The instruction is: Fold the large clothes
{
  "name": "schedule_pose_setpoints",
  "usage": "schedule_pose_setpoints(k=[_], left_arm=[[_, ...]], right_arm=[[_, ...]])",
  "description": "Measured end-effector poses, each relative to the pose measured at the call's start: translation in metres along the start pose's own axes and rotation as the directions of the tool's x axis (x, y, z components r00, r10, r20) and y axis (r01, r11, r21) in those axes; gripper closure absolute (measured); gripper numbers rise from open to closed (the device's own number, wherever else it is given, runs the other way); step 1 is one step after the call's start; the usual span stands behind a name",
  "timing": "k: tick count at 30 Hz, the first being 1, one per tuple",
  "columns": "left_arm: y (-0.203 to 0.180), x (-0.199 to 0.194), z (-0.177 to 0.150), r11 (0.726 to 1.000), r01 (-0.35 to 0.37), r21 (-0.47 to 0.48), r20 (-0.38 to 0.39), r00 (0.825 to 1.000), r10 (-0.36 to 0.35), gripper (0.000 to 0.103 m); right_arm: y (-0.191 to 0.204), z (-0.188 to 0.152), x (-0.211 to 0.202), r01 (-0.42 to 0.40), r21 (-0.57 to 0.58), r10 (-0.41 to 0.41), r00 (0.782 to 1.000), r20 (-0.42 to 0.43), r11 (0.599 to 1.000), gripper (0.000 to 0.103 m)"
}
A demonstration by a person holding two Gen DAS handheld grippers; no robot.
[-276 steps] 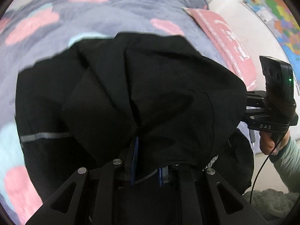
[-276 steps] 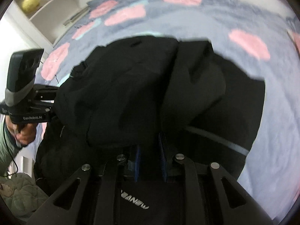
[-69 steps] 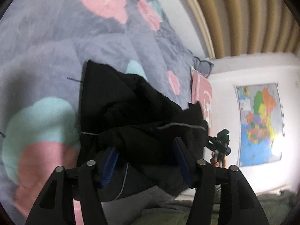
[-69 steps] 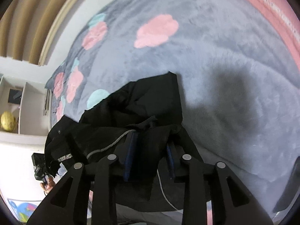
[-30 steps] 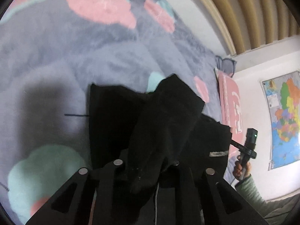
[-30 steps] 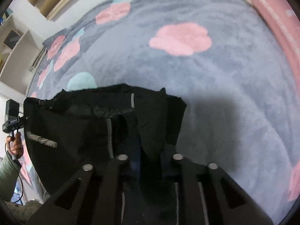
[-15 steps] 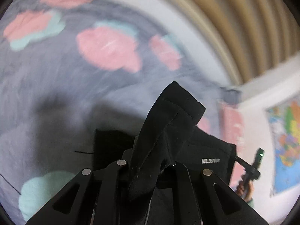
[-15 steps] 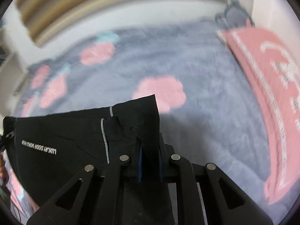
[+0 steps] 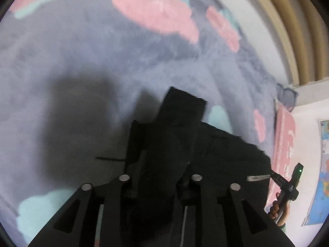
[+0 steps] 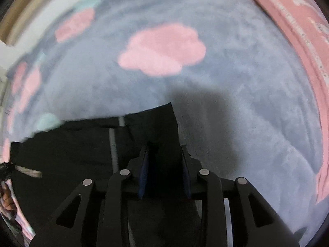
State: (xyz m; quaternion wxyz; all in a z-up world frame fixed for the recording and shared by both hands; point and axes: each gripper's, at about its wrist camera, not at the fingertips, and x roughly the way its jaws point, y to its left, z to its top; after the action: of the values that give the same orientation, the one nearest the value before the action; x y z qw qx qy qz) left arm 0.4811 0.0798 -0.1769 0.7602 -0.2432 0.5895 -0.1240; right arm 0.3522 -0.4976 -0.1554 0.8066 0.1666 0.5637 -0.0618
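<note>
Grey fleece blanket (image 9: pixel 86 57) is bearing a black garment (image 10: pixel 67 144); left gripper (image 9: pixel 160 177) and right gripper (image 10: pixel 164 164) are tilting steeply down, jaws just parting, cloth between them.

Left gripper (image 9: pixel 160 177) pads: hidden behind the black garment (image 9: pixel 224 156) (bunched cloth).
Garment label (image 9: pixel 258 177): lettering blurred, unreadable.
Wall map (image 9: pixel 322 177): cut off at the picture's edge.

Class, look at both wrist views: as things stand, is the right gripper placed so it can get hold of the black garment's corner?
Probably yes. The right gripper has just been opening, and the black garment corner lies between its blue pads on the grey blanket, with nothing in the way.
</note>
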Motion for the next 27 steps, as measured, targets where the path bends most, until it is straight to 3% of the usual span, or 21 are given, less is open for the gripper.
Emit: schedule_pose_setpoints(k=[1,3,6,8,10,12,15,19,24,26,27], left_arm=[[-0.002,-0.014,-0.002,1.000,0.000,0.014,0.027,1.000,-0.001,0.069],[-0.014,-0.048,-0.013,0.998,0.004,0.066,0.076,0.997,-0.009,0.060],[-0.048,-0.084,-0.044,0.982,0.039,0.184,0.123,0.990,-0.063,0.042],[-0.070,-0.087,-0.065,0.967,0.082,0.240,0.101,0.989,-0.109,0.041],[-0.094,-0.072,-0.091,0.947,0.130,0.294,0.045,0.988,-0.150,0.041],[-0.117,-0.049,-0.112,0.930,0.111,0.349,0.025,0.992,-0.127,0.041],[-0.133,-0.004,-0.142,0.921,0.125,0.369,-0.048,0.992,-0.116,0.041],[-0.123,0.056,-0.163,0.946,-0.011,0.325,-0.040,0.999,0.026,0.041],[-0.134,0.062,-0.159,0.938,-0.081,0.337,-0.019,0.995,0.093,0.041],[-0.141,0.046,-0.153,0.940,-0.054,0.336,-0.025,0.997,0.067,0.041],[-0.144,0.033,-0.144,0.940,-0.022,0.340,0.002,1.000,0.023,0.041]], right_arm=[[0.003,-0.006,-0.025,-0.022,-0.004,0.022,0.999,0.040,1.000,0.056],[0.016,-0.017,-0.057,-0.050,-0.034,0.053,0.994,0.096,0.998,0.044],[0.051,-0.044,-0.094,-0.072,-0.119,0.086,0.989,0.121,0.990,0.044],[0.074,-0.064,-0.096,-0.129,-0.143,0.143,0.985,0.093,0.981,0.044],[0.099,-0.081,-0.086,-0.161,-0.174,0.170,0.984,0.042,0.972,0.044],[0.131,-0.102,-0.067,-0.083,-0.252,0.091,0.996,0.017,0.964,0.044],[0.150,-0.117,-0.030,-0.044,-0.265,0.033,0.998,-0.043,0.963,0.043],[0.153,-0.132,0.013,0.017,-0.299,-0.035,0.998,-0.055,0.954,0.040],[0.155,-0.130,0.012,0.026,-0.293,-0.049,0.996,-0.072,0.956,0.041],[0.155,-0.120,-0.007,-0.026,-0.261,0.005,0.997,-0.083,0.965,0.041],[0.157,-0.110,-0.022,-0.066,-0.254,0.056,0.997,-0.049,0.965,0.041]])
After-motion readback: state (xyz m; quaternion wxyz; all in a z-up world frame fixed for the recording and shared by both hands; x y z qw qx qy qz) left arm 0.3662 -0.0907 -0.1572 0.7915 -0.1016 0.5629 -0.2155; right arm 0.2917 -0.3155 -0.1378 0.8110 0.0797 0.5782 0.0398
